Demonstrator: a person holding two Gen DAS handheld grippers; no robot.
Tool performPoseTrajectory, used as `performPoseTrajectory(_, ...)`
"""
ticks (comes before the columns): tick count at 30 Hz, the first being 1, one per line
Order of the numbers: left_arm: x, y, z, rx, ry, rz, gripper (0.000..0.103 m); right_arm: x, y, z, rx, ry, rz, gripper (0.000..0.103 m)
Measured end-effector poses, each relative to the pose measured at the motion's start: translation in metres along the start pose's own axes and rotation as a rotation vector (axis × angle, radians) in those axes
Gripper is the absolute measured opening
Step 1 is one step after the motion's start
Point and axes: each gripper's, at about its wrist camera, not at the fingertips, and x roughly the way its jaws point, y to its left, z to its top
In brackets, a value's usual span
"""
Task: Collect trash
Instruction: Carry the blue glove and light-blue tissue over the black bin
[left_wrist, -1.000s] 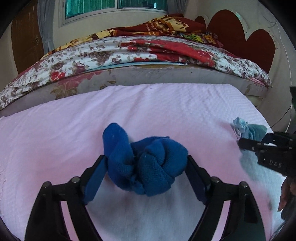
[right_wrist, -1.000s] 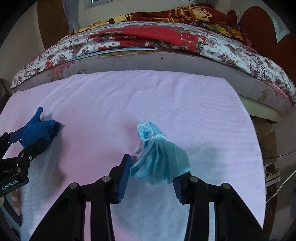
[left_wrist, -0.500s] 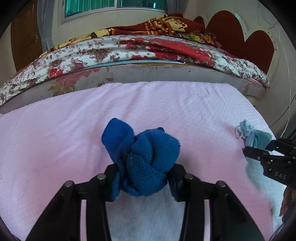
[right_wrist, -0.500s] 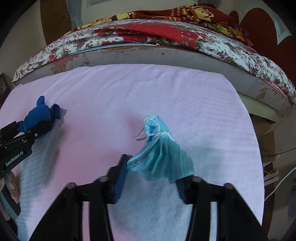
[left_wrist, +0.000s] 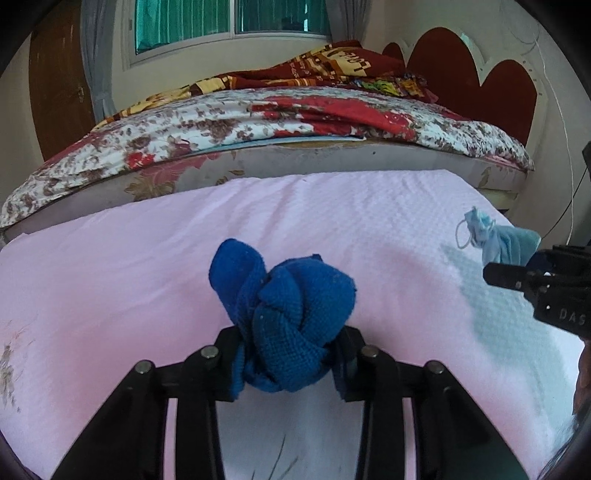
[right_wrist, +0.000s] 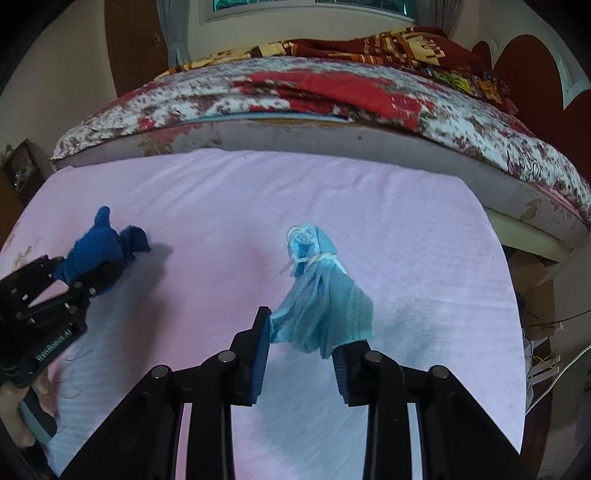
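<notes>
A pale pink, waffle-textured cloth (left_wrist: 369, 221) covers the flat surface in front of the bed. Above it, gripped and seemingly lifted clear, are a knotted dark blue knitted sock (left_wrist: 291, 317) towards its left side and a crumpled light blue disposable face mask (right_wrist: 317, 295) towards its right.

A knotted dark-blue knit sock (left_wrist: 291, 321) sat bunched with one end sticking up, while a crumpled light-blue face mask (right_wrist: 317, 295), tied with its ear loop, stood apart over the pink sheet.
</notes>
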Motion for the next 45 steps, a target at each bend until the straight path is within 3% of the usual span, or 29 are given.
performPoseTrajectory(21, -0.126, -0.050, -0.017, 0.085, -0.140, -0.040, 0.037, -0.145, 0.014, -0.063, -0.040, -0.134, 0.015, 0.033)
performPoseTrajectory(34, -0.198, -0.114, -0.038, 0.170, -0.211, -0.148, 0.037, -0.254, -0.029, -0.144, 0.040, -0.233, -0.030, 0.033)
performPoseTrajectory(45, -0.222, -0.186, -0.066, 0.274, -0.221, -0.244, 0.037, -0.318, -0.078, -0.217, 0.126, -0.288, -0.127, 0.033)
